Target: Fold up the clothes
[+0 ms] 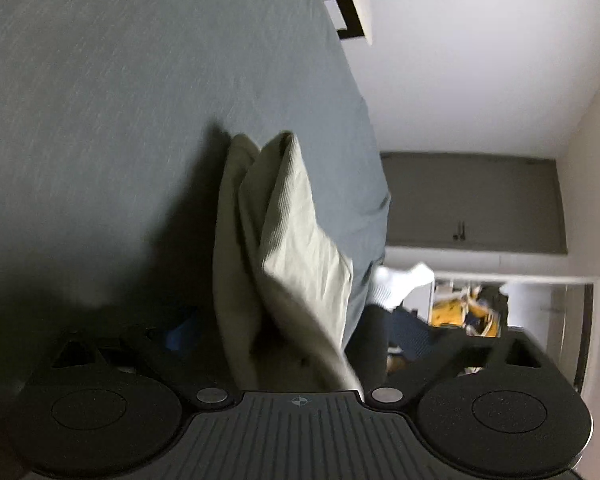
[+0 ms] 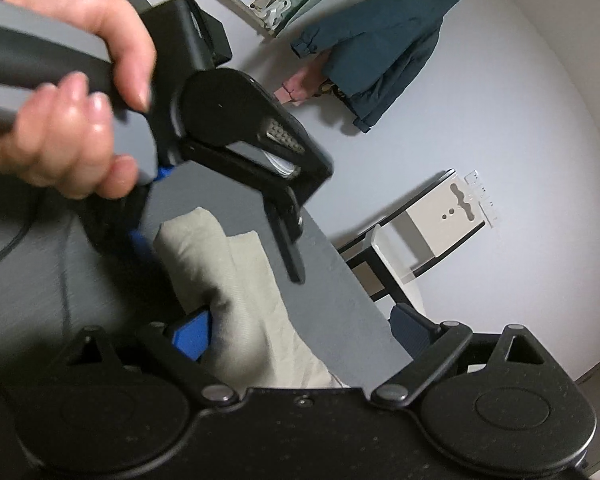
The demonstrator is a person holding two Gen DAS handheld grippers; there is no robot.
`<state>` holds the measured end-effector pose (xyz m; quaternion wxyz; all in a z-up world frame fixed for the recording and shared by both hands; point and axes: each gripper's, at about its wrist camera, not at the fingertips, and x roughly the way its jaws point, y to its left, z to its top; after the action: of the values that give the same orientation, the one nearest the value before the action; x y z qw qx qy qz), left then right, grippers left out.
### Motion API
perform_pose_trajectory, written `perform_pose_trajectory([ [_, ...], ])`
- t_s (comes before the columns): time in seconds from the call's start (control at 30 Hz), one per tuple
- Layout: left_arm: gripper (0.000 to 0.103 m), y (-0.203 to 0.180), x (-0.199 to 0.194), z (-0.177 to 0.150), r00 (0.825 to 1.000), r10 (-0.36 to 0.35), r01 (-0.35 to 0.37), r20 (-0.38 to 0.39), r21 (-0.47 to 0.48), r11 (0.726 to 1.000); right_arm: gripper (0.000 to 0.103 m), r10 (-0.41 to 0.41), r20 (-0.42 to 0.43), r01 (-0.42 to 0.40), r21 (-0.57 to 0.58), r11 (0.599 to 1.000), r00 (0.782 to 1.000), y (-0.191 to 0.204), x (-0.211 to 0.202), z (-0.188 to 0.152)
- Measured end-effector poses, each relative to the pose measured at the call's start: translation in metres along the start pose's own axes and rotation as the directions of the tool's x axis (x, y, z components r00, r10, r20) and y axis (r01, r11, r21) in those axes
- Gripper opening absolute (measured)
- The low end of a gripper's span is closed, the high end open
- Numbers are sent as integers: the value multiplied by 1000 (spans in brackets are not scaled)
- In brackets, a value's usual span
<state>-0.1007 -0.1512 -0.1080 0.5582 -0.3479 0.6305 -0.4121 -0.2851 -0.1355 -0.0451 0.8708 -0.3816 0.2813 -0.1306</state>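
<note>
Beige ribbed cloth (image 1: 296,236), a bunched garment, lies on the grey bed (image 1: 120,100) near the bed's edge. The left claw (image 1: 296,332) has the cloth bunched between its spread blue pads (image 1: 184,334); whether it grips the cloth I cannot tell. The right claw (image 2: 300,328) stands open over the cloth, one blue pad (image 2: 192,336) touching it. A hand (image 2: 68,92) holds the left tool above the cloth. A dark jacket (image 2: 383,40) hangs on the wall beyond the bed.
</note>
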Motion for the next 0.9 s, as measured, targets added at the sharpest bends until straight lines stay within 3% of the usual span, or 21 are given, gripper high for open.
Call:
perform_pose_trajectory([
  [0.07,39,2,3,-3,1000,13,-13,-8,-4,1000,93,8,-3,-8,16,1000,1000,-2,-2,-3],
  [0.2,19,-2,9,-6,999,49,-49,-7,32,998,94,84,-6,-83,94,992,996,-13,-8,-11],
  [0.27,17,-8,11,-10,997,73,-74,16,80,994,95,175,14,-175,174,969,984,-25,-16,-19],
  [0.33,17,-14,14,-11,995,99,-101,28,113,988,95,251,40,-249,344,905,967,-53,-19,-32],
  [0.4,17,-18,18,-13,991,132,-135,36,140,981,95,303,65,-290,527,799,951,-88,-13,-45],
  [0.5,17,-20,19,-12,987,153,-158,45,153,975,95,370,17,-236,798,555,929,-144,18,-75],
  [0.57,17,-23,16,-5,985,163,-169,50,166,971,79,467,16,-216,900,378,884,-161,39,-98],
  [0.67,17,-18,-12,7,982,181,-190,63,205,960,72,560,77,-198,967,158,825,-171,72,-125],
  [0.7,17,-19,-14,7,980,188,-199,67,222,955,70,581,89,-187,976,111,809,-169,79,-130],
  [0.8,17,-24,-16,7,974,213,-227,82,271,935,62,625,94,-150,988,37,775,-152,93,-144],
  [0.9,17,-31,-12,10,968,234,-251,92,309,917,61,612,159,-170,985,-41,775,-145,97,-155],
])
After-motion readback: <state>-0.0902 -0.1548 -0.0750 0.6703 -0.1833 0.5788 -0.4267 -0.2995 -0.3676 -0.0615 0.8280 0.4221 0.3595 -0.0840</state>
